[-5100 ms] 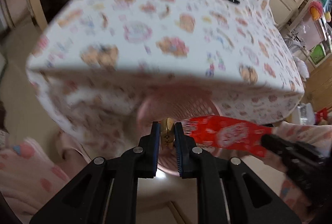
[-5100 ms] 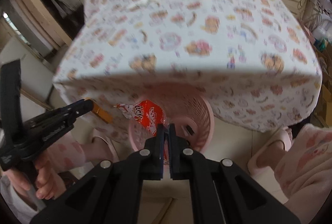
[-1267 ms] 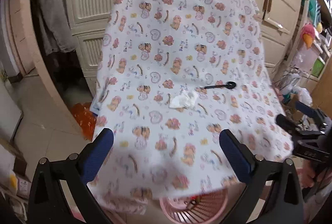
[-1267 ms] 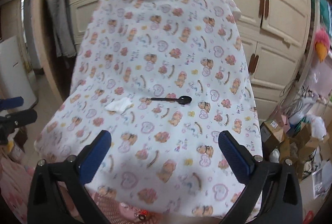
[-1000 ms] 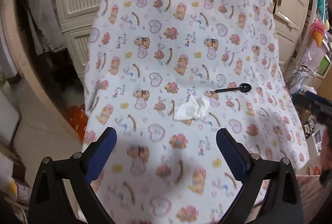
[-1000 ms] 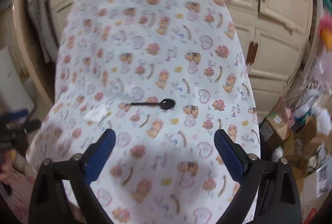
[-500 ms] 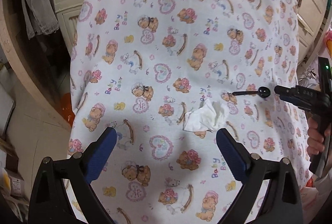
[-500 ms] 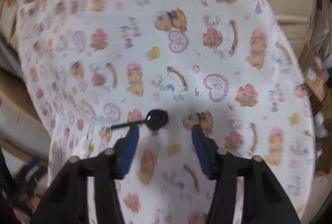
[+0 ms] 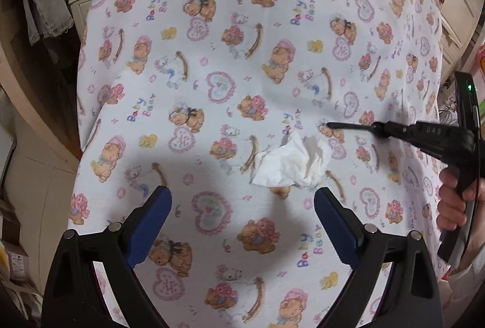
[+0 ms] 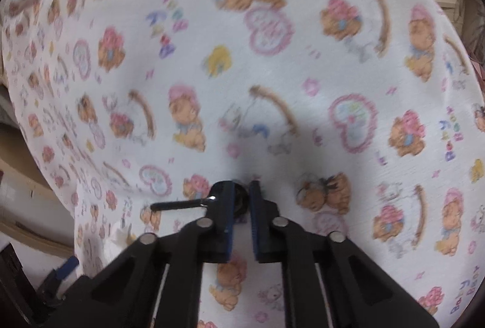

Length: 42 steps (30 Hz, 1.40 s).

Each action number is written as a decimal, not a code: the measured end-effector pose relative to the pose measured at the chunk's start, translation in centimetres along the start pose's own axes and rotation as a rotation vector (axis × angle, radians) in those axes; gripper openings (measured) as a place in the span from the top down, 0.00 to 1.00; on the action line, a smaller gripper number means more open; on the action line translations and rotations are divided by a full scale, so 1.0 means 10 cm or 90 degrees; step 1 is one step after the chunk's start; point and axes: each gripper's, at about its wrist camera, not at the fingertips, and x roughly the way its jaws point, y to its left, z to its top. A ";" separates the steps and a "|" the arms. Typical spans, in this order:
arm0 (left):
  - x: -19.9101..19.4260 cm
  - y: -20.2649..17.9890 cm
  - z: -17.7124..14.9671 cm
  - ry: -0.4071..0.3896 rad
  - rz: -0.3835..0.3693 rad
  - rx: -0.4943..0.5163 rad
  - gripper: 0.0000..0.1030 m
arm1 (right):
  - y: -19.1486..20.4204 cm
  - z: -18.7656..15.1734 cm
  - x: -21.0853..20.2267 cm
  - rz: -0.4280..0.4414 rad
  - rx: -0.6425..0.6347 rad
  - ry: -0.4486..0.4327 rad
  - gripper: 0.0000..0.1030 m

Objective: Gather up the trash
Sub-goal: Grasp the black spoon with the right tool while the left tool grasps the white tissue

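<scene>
The left gripper (image 9: 242, 203) hovers over a cloth-covered surface (image 9: 212, 55) printed with teddy bears and hearts, its blue-padded jaws spread wide and holding nothing. A crumpled white tissue (image 9: 292, 164) lies on the cloth just beyond the jaws, at about one o'clock from their midpoint. It looks featherlight and soft, so it will probably crush flat under any pinch; the bunched middle seems the best place to take hold, since a loose edge could tear or slip out.

At about two o'clock from the tissue lies a thin black plastic spoon (image 9: 348, 125), its handle tip pointing toward the tissue. The right gripper (image 10: 241, 203) has its jaws nearly closed around the spoon's bowl end, with the handle sticking out toward nine o'clock. The spoon appears light, stiff and smooth, so it could pivot in the grip.

The bowl itself is hidden between the pads, so firm contact cannot be confirmed. The right wrist view is motion-blurred. No trash container is visible.
</scene>
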 end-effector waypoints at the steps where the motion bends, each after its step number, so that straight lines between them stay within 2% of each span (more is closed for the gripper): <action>1: -0.01 -0.02 0.01 -0.006 0.001 0.003 0.09 | 0.04 -0.02 -0.01 -0.004 -0.015 0.000 0.96; 7: 0.06 -0.14 0.07 -0.008 -0.014 0.000 0.09 | 0.31 -0.21 -0.18 0.019 -0.113 0.007 0.97; 11: 0.15 -0.25 0.09 0.001 -0.024 0.008 0.14 | 0.46 -0.39 -0.24 0.036 -0.168 0.037 0.97; 15: 0.26 -0.33 0.12 0.008 -0.019 0.010 0.28 | 0.56 -0.55 -0.32 0.012 -0.226 0.045 0.97; 18: 0.36 -0.35 0.15 0.018 -0.021 0.005 0.35 | 0.48 -0.59 -0.32 -0.012 -0.218 0.064 0.97; 22: 0.43 -0.41 0.15 0.030 -0.031 0.004 0.37 | 0.39 -0.60 -0.30 -0.028 -0.208 0.072 0.97; 26: 0.52 -0.52 0.15 0.046 -0.008 0.018 0.43 | 0.33 -0.59 -0.34 -0.027 -0.200 0.066 0.97; 27: 0.53 -0.54 0.15 0.046 -0.004 0.021 0.47 | 0.31 -0.58 -0.37 -0.027 -0.198 0.062 0.97; 31: 0.54 -0.56 0.17 0.040 0.023 0.041 0.76 | 0.30 -0.53 -0.42 -0.028 -0.182 0.036 0.97; 32: 0.54 -0.56 0.17 0.039 0.027 0.040 0.79 | 0.29 -0.51 -0.44 -0.025 -0.175 0.029 0.97; 37: 0.50 -0.49 0.19 0.041 0.011 0.027 0.83 | 0.24 -0.47 -0.56 -0.022 -0.155 -0.017 0.97; 42: 0.36 -0.44 0.16 0.024 0.010 0.041 0.83 | 0.25 -0.47 -0.68 -0.021 -0.149 -0.055 0.97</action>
